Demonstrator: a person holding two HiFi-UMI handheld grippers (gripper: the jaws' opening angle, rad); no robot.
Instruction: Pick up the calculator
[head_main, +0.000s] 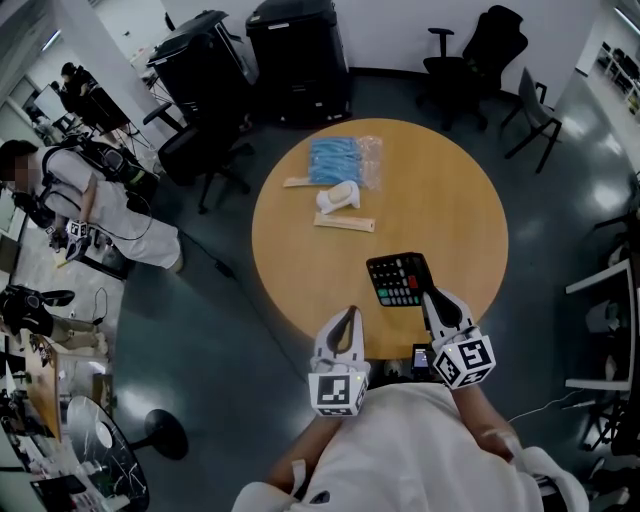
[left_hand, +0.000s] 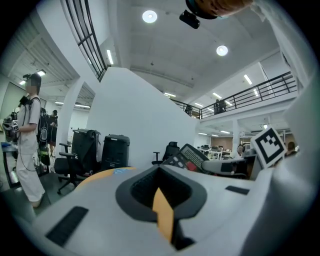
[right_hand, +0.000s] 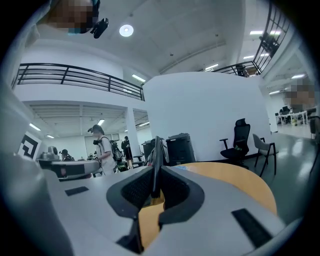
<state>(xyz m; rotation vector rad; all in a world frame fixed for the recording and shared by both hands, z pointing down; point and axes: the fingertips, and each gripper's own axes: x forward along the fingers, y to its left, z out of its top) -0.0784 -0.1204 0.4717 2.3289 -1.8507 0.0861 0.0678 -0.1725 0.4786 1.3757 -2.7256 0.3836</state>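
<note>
Clamping the near right edge of the calculator (head_main: 398, 278), the right gripper (head_main: 429, 297) has its jaws closed on the thin black slab and holds it tilted over the near right part of the round wooden table (head_main: 440, 200). The left gripper (head_main: 349, 313), jaws together and empty, is at the near edge. A blue packet (head_main: 335, 158) lies far across; a person (head_main: 110, 205) stands far left.

One calculator (head_main: 399, 279), two grippers (head_main: 349, 313) (head_main: 428, 296), one table (head_main: 440, 200)
</note>
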